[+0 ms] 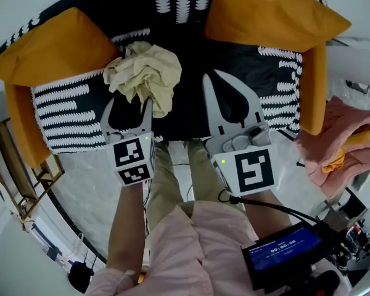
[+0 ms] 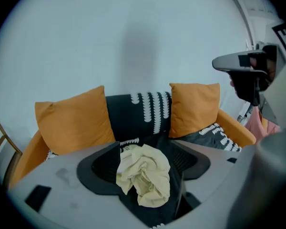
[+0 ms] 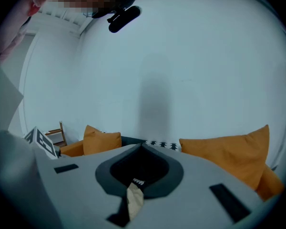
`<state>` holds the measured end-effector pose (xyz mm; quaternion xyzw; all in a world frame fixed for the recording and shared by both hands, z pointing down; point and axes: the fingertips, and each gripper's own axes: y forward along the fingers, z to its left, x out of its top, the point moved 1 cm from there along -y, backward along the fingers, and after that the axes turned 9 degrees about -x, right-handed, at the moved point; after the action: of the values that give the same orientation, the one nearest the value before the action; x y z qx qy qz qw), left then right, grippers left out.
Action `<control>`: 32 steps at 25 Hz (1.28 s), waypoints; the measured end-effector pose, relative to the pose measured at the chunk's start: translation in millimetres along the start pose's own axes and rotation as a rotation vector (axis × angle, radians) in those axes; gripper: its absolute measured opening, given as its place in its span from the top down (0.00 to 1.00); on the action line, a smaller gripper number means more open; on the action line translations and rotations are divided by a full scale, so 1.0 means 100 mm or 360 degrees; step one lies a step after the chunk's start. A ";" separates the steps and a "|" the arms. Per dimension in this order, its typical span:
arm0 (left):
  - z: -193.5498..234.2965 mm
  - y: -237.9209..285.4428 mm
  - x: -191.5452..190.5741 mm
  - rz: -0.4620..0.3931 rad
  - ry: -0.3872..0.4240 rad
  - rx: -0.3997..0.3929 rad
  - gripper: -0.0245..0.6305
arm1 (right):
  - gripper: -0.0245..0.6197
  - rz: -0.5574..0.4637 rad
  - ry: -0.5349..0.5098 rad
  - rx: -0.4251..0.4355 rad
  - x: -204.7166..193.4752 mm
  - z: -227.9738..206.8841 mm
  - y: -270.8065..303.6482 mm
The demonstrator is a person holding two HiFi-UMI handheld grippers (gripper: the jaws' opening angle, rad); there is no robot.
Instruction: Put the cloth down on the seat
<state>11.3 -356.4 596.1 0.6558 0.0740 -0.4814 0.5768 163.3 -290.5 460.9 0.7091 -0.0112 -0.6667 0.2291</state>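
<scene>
A crumpled pale yellow cloth point(image 1: 145, 73) bunches at the tips of my left gripper point(image 1: 134, 101), which is shut on it. It hangs over the black-and-white patterned seat point(image 1: 191, 97); whether it touches the seat I cannot tell. In the left gripper view the cloth point(image 2: 143, 175) fills the space between the dark jaws of the left gripper point(image 2: 145, 149). My right gripper point(image 1: 208, 78) sits beside it to the right, shut and holding nothing. The right gripper point(image 3: 143, 146) points at the bare wall, and a strip of the cloth point(image 3: 134, 199) shows low through its jaws.
Orange cushions stand at the seat's left point(image 1: 55, 45) and right point(image 1: 268, 14), with orange armrests beside them. A pile of pink clothes point(image 1: 342, 140) lies to the right. A wooden frame point(image 1: 12, 165) stands at the left. A device with a lit screen point(image 1: 283, 251) hangs at the person's waist.
</scene>
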 end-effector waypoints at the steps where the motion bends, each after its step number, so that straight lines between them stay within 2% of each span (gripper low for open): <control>1: 0.01 -0.09 0.12 -0.0049 0.0008 0.0017 0.47 | 0.96 -0.0025 -0.0008 0.0008 0.09 0.03 -0.01; 5: 0.02 -0.55 0.66 -0.0288 0.0044 0.0059 0.47 | 0.96 -0.0133 -0.0041 0.0045 0.50 0.18 -0.05; 9: 0.03 -1.18 1.25 -0.0590 0.0111 0.0129 0.49 | 0.96 -0.0252 -0.0060 0.0092 0.96 0.38 -0.16; 12: 0.01 -1.72 1.63 -0.0799 0.0182 0.0205 0.62 | 0.96 -0.0349 -0.0073 0.0124 1.29 0.57 -0.27; 15: 0.03 -2.19 1.87 -0.0943 0.0208 0.0306 0.76 | 0.96 -0.0449 -0.0095 0.0157 1.59 0.76 -0.39; 17: 0.06 -2.48 1.99 -0.1021 0.0169 0.0364 0.86 | 0.96 -0.0497 -0.0115 0.0180 1.76 0.90 -0.47; 19: 0.12 -2.72 2.08 -0.1100 0.0171 0.0412 0.89 | 0.96 -0.0565 -0.0143 0.0209 1.95 1.03 -0.55; 21: 0.19 -2.94 2.15 -0.1168 0.0216 0.0444 0.91 | 0.96 -0.0630 -0.0173 0.0234 2.12 1.17 -0.63; 25: 0.28 -3.25 2.20 -0.1246 0.0177 0.0439 0.92 | 0.96 -0.0690 -0.0215 0.0257 2.33 1.39 -0.79; 32: 0.34 -3.45 2.30 -0.1318 0.0207 0.0426 0.93 | 0.96 -0.0760 -0.0278 0.0246 2.51 1.55 -0.93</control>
<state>-111.0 -378.0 199.5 0.6686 0.3038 -0.6351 0.2393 16.9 -336.2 192.3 0.6469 0.0859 -0.7577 0.0087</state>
